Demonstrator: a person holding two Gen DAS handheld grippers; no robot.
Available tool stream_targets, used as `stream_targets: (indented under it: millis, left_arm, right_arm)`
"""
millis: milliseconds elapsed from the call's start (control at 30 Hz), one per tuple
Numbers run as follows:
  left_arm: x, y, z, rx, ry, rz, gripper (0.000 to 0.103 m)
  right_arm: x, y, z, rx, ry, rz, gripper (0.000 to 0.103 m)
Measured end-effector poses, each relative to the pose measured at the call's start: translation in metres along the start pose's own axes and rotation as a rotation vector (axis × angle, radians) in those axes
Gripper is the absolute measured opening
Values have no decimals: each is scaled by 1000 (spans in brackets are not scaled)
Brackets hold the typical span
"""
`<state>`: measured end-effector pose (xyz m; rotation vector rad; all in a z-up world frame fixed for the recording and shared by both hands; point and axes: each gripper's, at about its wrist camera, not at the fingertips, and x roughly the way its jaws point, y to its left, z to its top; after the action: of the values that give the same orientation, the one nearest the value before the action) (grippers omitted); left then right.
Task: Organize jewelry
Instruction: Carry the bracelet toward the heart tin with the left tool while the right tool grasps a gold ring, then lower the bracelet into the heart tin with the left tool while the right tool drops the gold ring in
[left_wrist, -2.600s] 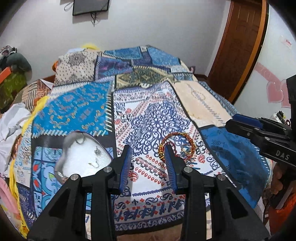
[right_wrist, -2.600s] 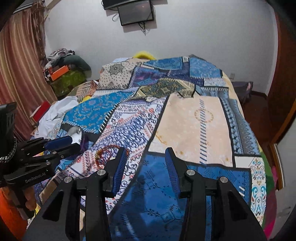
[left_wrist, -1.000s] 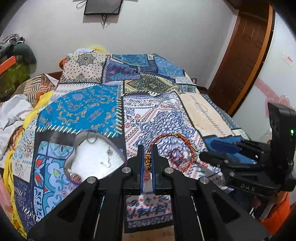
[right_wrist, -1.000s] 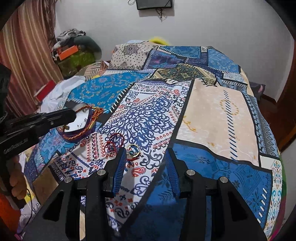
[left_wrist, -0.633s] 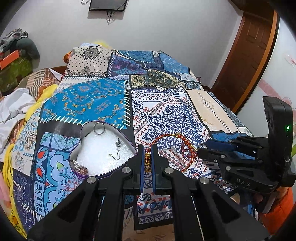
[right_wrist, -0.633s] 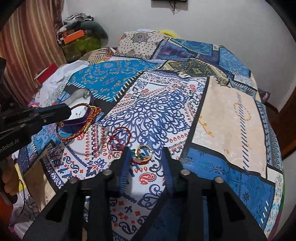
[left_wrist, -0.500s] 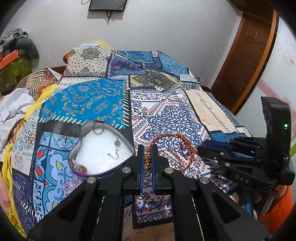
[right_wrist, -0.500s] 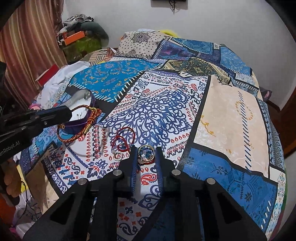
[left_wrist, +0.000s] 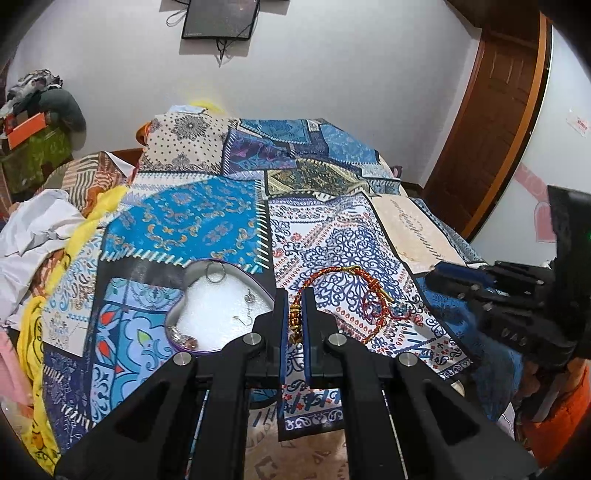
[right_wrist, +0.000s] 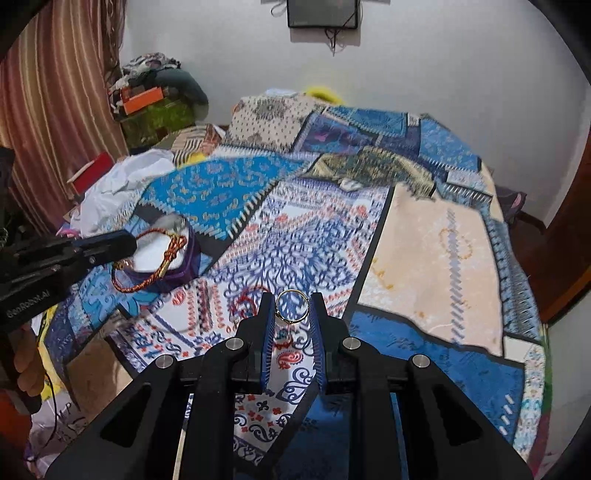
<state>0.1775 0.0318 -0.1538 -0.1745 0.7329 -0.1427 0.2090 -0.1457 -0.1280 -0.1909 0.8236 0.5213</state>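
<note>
Two grippers, two catches: left gripper (left_wrist: 294, 320) pinches the red-and-gold braided bracelet (left_wrist: 345, 291) tight, right gripper (right_wrist: 292, 314) clamps a gold ring (right_wrist: 292, 304) above the bedspread (right_wrist: 436, 236).

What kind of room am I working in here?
Most likely a bedroom: a bed under a patchwork cover, a wall-mounted screen, a wooden door, and clothes piled in the corner.

Readable on the side of the black plastic left gripper (right_wrist: 131, 243), in white letters, right wrist view: "GenRobot.AI", first letters slightly blurred. Cursive gold lettering along the beige patch of the patchwork bedspread (left_wrist: 413, 225), left wrist view: not legible. Red print on the small white wall sticker (left_wrist: 579, 126) beside the brown wooden door (left_wrist: 491, 122): too small to read.
</note>
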Motion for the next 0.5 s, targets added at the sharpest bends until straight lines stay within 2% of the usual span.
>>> stream_targets:
  millis: [500]
  left_arm:
    - [-35, 22, 13, -7, -97, 48, 5]
  right_arm:
    - [-36, 23, 34, 0, -155, 15, 17]
